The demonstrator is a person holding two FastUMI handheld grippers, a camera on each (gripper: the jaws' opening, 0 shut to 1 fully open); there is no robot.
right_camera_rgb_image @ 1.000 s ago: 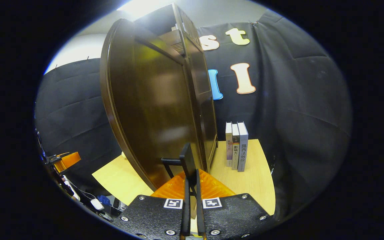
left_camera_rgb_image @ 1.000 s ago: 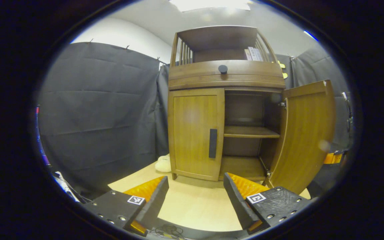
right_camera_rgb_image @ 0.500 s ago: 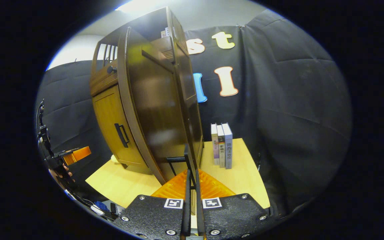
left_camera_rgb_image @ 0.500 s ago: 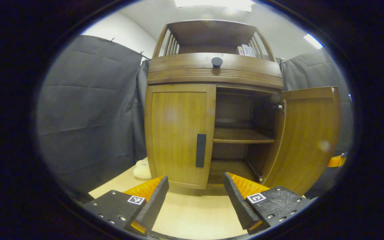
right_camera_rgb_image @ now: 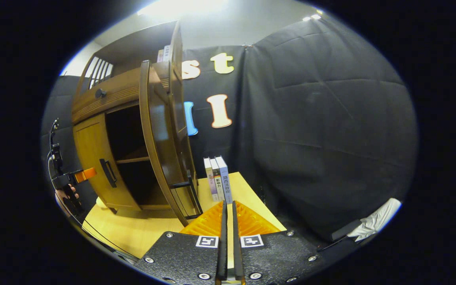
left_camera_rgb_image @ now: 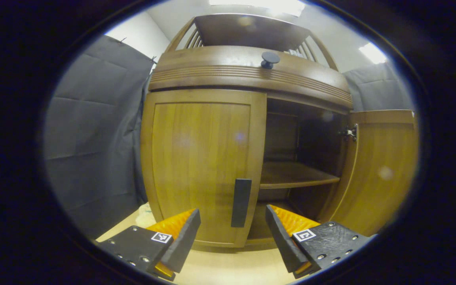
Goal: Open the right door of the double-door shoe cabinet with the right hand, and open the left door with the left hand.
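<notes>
Wood shoe cabinet (left_camera_rgb_image: 251, 75): left door (left_camera_rgb_image: 200, 166) shut, right door (left_camera_rgb_image: 382, 170) swung open, prob. fully.

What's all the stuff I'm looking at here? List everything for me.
Shoe cabinet: one, brown wood, on the table.
Left door: one, brown, closed, dark handle.
Right door: one, brown, swung open.
Inner shelf: one, brown, bare.
Knob: one, dark, on the panel above the doors.
Books: three, upright beside the cabinet.
Table: one, light wood.
Left claw: open, in front of the left door's handle.
Right claw: shut, away from the right door.
</notes>
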